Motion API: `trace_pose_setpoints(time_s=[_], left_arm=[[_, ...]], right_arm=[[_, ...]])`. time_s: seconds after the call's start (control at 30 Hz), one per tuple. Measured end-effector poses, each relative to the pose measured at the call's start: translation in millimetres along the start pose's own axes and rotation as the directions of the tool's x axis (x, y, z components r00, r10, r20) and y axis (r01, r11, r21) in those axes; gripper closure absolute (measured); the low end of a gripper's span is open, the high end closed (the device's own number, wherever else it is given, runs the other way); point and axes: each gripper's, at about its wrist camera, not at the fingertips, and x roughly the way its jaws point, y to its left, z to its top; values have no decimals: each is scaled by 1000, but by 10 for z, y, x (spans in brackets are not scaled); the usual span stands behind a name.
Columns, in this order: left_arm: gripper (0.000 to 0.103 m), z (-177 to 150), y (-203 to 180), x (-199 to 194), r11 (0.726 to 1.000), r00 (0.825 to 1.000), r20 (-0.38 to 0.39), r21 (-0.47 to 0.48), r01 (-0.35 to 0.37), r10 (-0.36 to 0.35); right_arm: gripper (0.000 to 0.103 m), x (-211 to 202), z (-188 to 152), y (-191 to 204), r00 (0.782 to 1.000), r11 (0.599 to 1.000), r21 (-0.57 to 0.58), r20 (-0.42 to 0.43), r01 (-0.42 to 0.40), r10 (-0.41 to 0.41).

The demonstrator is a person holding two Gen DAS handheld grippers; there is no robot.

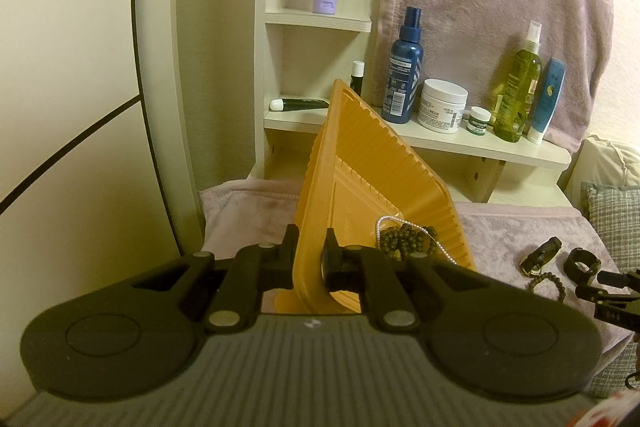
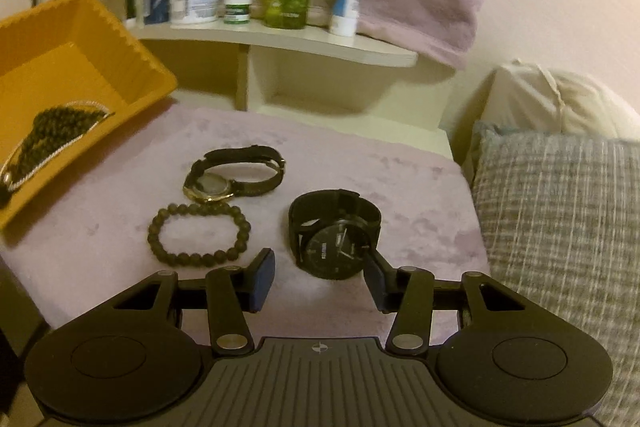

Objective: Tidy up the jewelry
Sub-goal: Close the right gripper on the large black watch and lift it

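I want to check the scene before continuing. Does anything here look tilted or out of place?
Yes. The orange tray is tilted steeply, because the left hand-held gripper pinches its rim and lifts one side. The beads and thin chain inside have gathered at its low end.

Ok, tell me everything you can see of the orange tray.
The orange tray looks like thin moulded plastic, rectangular, with ribbed, scalloped walls and a flat embossed floor. It is tipped up steeply, its near wall pinched between the left tongs, which are shut on it. A dark beaded strand and a fine silvery chain lie inside, gathered at the low end. Its lower edge seems to rest on the pink cloth.
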Motion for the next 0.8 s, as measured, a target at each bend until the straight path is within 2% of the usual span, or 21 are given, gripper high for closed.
trace_pose_setpoints(time_s=[0.07, 0.1, 0.17, 0.33, 0.4, 0.43, 0.47, 0.5, 0.8], left_arm=[[93, 0, 1, -1, 1000, 1000, -1, 0, -1, 1], [94, 2, 0, -2, 1000, 1000, -2, 0, 0, 0], [93, 5, -1, -5, 1000, 1000, -2, 0, 0, 0], [94, 8, 1, -6, 1000, 1000, -1, -2, -2, 2], [93, 7, 3, -9, 1000, 1000, -1, -1, -2, 2], [93, 7, 0, -5, 1000, 1000, -1, 0, -3, 3], [94, 7, -1, -4, 1000, 1000, -2, -1, -2, 2], [94, 7, -2, -5, 1000, 1000, -1, 0, -3, 3], [93, 5, -2, -1, 1000, 1000, -1, 1, -2, 2]], right_arm=[[37, 9, -5, -33, 1000, 999, 41, 8, 14, -14], [35, 16, -11, -30, 999, 999, 36, 17, 26, -27], [34, 31, -24, -3, 998, 999, -1, 33, 52, -52], [34, 84, -12, -16, 997, 998, -43, 65, 47, -44], [36, 119, -7, -41, 998, 998, -47, 60, 38, -35], [42, 126, -9, -53, 998, 998, -46, 59, 36, -33], [52, 130, -8, -61, 998, 998, -48, 57, 33, -30], [54, 128, -5, -65, 998, 998, -51, 56, 31, -28], [56, 53, -25, -3, 997, 997, -65, 58, 46, -42]])
